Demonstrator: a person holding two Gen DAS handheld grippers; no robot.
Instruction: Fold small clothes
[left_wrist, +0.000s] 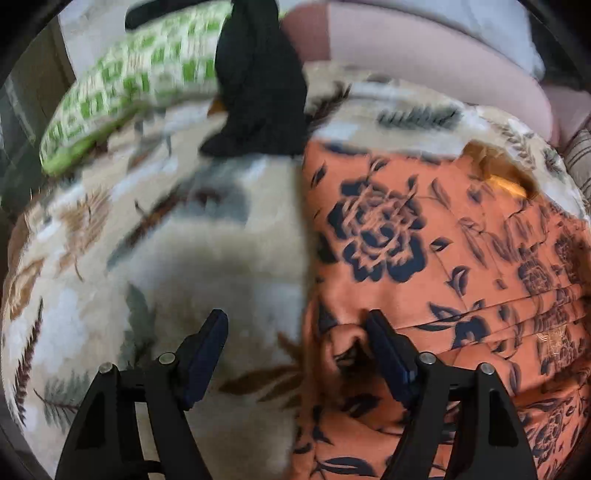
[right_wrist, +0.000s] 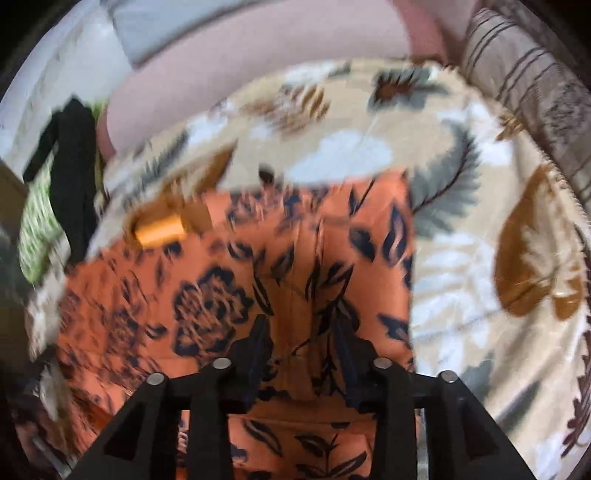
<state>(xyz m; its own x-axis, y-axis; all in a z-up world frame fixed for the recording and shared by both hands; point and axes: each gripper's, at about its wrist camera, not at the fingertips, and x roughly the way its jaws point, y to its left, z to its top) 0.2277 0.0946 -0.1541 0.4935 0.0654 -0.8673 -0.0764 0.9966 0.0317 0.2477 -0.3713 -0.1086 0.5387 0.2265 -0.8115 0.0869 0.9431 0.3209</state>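
An orange garment with dark blue flowers (left_wrist: 424, 258) lies flat on a cream leaf-print blanket (left_wrist: 166, 240). My left gripper (left_wrist: 297, 326) is open at the garment's left edge: its right finger (left_wrist: 384, 343) rests by a raised wrinkle, its left finger (left_wrist: 210, 339) is over the blanket. In the right wrist view the garment (right_wrist: 229, 288) lies below my right gripper (right_wrist: 301, 334), which is open with cloth between its fingers, not pinched. A black garment (left_wrist: 258, 81) lies at the back.
A green-and-white checked cloth (left_wrist: 129, 92) lies at the back left beside the black garment (right_wrist: 70, 177). A pink sofa cushion (right_wrist: 258, 74) runs along the back. A striped brown cushion (right_wrist: 524, 92) is at the right. The blanket (right_wrist: 480, 240) spreads right of the garment.
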